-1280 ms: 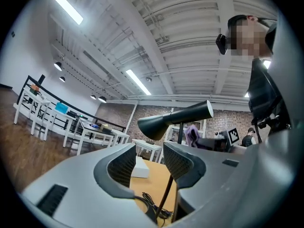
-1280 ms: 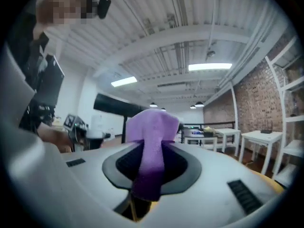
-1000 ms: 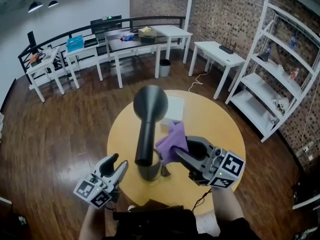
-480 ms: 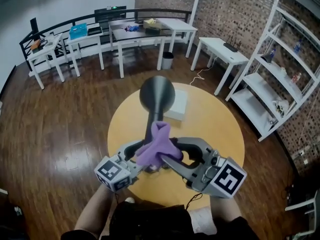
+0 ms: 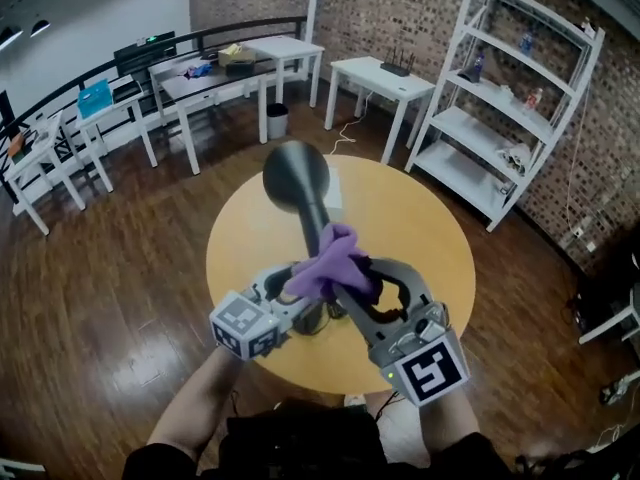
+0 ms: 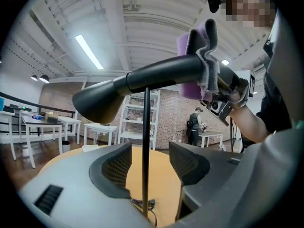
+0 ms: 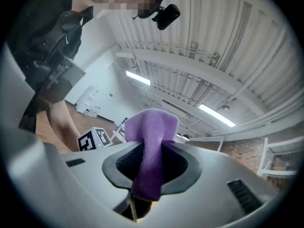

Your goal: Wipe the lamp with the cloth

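Round table (image 5: 430, 230), wood top, carries everything we're working on. The black lamp (image 5: 296, 176) stands on it near our edge. In the head view its base is hidden under the two grippers.

Lamp shade (image 6: 100, 102) is a cone on a thick arm that runs roughly level, tilted slightly, with the wide mouth pointing away from us. Below it a thin stem (image 6: 146, 127) drops straight down to the table.

Left gripper (image 6: 150, 161): jaws wide apart, and they have just been opening. The stem stands between the pads with a gap on both sides, so there's no grip on it.

Right gripper (image 7: 151, 163): jaws clamped on the purple cloth (image 5: 335, 263). The fabric is bunched between the pads and sticks out above and below them.

In the left gripper view we see the cloth draped over the lamp arm, touching it on the part nearest us, well back from the shade. In the head view it covers the arm just where the two grippers meet.

A dark cable (image 6: 144, 204) lies on the table at the foot of the stem.
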Available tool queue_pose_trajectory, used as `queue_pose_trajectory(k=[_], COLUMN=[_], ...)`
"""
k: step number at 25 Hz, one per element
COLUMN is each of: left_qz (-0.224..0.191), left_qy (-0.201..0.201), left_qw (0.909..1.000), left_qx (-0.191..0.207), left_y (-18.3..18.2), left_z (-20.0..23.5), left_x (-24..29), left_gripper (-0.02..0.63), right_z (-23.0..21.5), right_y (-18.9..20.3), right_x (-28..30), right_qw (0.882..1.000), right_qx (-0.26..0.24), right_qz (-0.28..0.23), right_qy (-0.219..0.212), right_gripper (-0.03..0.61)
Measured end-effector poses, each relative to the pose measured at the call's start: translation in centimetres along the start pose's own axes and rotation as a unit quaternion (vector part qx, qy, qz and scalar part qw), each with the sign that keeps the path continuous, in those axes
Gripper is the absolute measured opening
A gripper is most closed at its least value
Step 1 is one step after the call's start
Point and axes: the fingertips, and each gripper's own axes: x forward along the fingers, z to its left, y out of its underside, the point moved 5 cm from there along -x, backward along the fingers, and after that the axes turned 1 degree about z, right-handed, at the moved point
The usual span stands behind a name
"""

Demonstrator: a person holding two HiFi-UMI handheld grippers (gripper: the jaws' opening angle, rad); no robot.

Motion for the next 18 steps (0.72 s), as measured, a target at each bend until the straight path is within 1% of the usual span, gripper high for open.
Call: queue_pose_trajectory(k=[2, 4, 7, 9, 12, 14, 18], left_qz=[0.007, 0.011, 0.014, 0.018, 0.020, 0.018, 0.013], left_qy=[0.018, 0.034, 0.054, 0.065, 0.072, 0.076, 0.081], left_qw=[0.9998, 0.9994, 0.9984, 0.9977, 0.9972, 0.9969, 0.9966], left_qx=[0.000, 0.002, -0.008, -0.010, -0.008, -0.010, -0.008], left_y=[0.2, 0.1, 0.2, 0.2, -0.2, -0.4, -0.6], left_z=[0.3, 0.4, 0.2, 0.4, 0.7, 0.7, 0.4], left_x=[0.2, 0.6, 1.3, 1.8, 2.2, 2.2, 2.1], left_gripper=[0.244, 0.242, 0.242, 0.242, 0.242, 0.242, 0.242], right_z=[0.7, 1.1, 1.4, 1.3, 1.2, 1.3, 2.4], right_y=[-0.1, 0.1, 0.3, 0.4, 0.5, 0.6, 0.9], right_x=[0.3, 0.4, 0.5, 0.5, 0.6, 0.4, 0.0], right_qw=[0.999, 0.994, 0.980, 0.973, 0.971, 0.969, 0.957], right_qx=[-0.020, -0.055, -0.135, -0.165, -0.166, -0.164, -0.196], right_qz=[0.022, 0.056, 0.113, 0.133, 0.149, 0.169, 0.206], right_qy=[0.039, 0.070, 0.088, 0.091, 0.085, 0.076, 0.052], right_gripper=[0.097, 0.097, 0.097, 0.097, 0.097, 0.097, 0.097])
